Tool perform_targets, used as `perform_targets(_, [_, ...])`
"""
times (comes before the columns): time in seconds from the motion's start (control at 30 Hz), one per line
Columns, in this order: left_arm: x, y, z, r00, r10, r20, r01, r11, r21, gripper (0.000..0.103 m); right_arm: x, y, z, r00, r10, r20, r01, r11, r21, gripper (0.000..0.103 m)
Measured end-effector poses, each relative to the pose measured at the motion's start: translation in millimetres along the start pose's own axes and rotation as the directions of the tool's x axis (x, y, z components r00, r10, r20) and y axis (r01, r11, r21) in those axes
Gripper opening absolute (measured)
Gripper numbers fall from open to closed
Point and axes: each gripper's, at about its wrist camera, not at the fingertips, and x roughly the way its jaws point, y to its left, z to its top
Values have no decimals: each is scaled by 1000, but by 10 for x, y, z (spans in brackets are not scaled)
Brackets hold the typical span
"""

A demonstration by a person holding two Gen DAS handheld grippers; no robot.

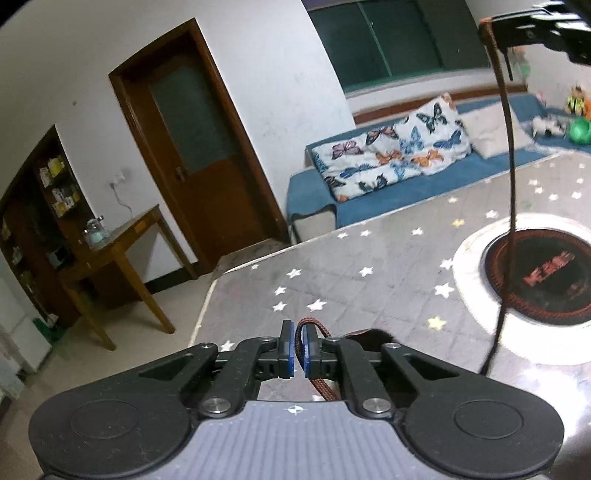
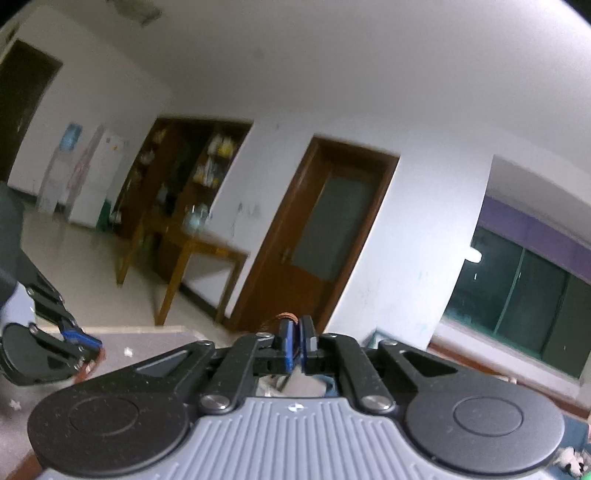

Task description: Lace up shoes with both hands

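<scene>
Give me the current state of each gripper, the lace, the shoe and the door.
left gripper: shut on the lace, a loop showing past its pads.
right gripper: shut on the lace end, raised above the table.
lace: hanging from the right gripper down to the shoe.
shoe: on the star-patterned table, opening facing the camera.
door: closed.

Open stretch: I see the star-patterned surface (image 1: 369, 258) bare from its left edge across to the shoe (image 1: 532, 280).
Barrier: a taut lace (image 1: 511, 177) rises from the shoe to the right hand-held gripper (image 1: 491, 27), crossing the air at right.
Beyond the edge: floor, then a wooden side table (image 1: 122, 240) well apart.
</scene>
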Motion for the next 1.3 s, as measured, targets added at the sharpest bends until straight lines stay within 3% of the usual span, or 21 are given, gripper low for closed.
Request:
perform_targets(0.13, [98, 34, -2, 999, -1, -34, 0, 1000, -10, 16, 246, -76, -4, 997, 37, -70, -33, 998, 53, 8])
perform_targets(0.17, [112, 56, 2, 999, -4, -39, 3, 1000, -19, 20, 288, -84, 2, 996, 46, -80, -41, 997, 63, 18])
perform_targets(0.2, [129, 77, 8, 999, -4, -42, 3, 1000, -27, 30, 332, -85, 10, 994, 54, -96, -48, 996, 71, 28])
perform_targets(0.27, [131, 106, 26, 999, -1, -41, -1, 999, -36, 40, 402, -88, 3, 992, 59, -109, -50, 995, 86, 30])
perform_targets(0.43, [98, 146, 54, 999, 0, -34, -1, 999, -42, 42, 538, -56, 6, 986, 70, -149, -57, 994, 94, 32])
perform_targets(0.57, [51, 196, 49, 999, -7, -35, 4, 997, -74, 61, 660, -60, 10, 979, 71, -192, -49, 992, 118, 47])
perform_targets(0.83, [-93, 211, 24, 1000, -4, -17, 3, 996, -90, 77, 646, 11, -66, 965, 143, -218, -107, 980, 167, 47])
perform_targets(0.93, [-115, 218, 45, 1000, 3, -17, -5, 995, -100, 86, 586, 93, -145, 956, 172, -238, -131, 975, 181, 53])
perform_targets(1.3, [-234, 243, -38, 999, 17, -48, -25, 985, -169, 96, 462, 214, -492, 890, 304, -341, -200, 930, 308, 56])
